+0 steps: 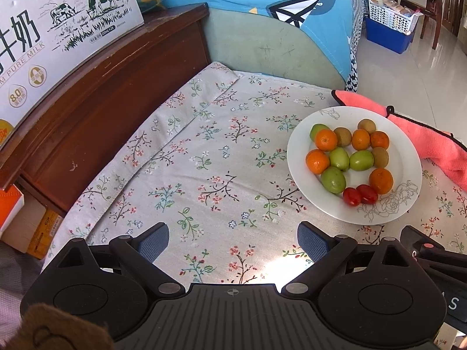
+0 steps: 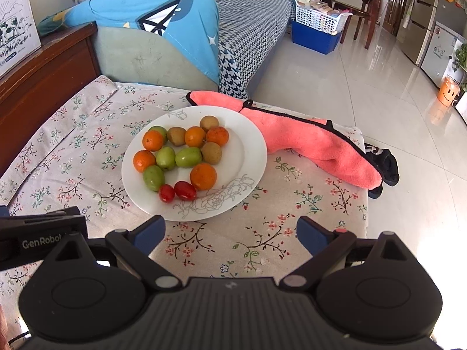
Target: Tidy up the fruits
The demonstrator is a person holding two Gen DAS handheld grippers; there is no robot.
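On tabletop (image 2: 262, 233), white plate (image 2: 251, 151) holds oranges, green fruits, kiwis; two cherry tomatoes (image 2: 178, 191) at plate's 6 o'clock. Left gripper (image 1: 233, 240) and right gripper (image 2: 230, 230) both spread wide, empty. Pink towel (image 2: 306, 145) at plate's 2 o'clock.

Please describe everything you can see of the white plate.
The white plate is round and shallow, looks ceramic and glossy, with grey outline flowers drawn on its rim. It lies flat on the floral tablecloth. It holds mixed small fruits: orange, green, brown and two red ones. The pink towel touches or overlaps its far edge. Neither gripper touches it.
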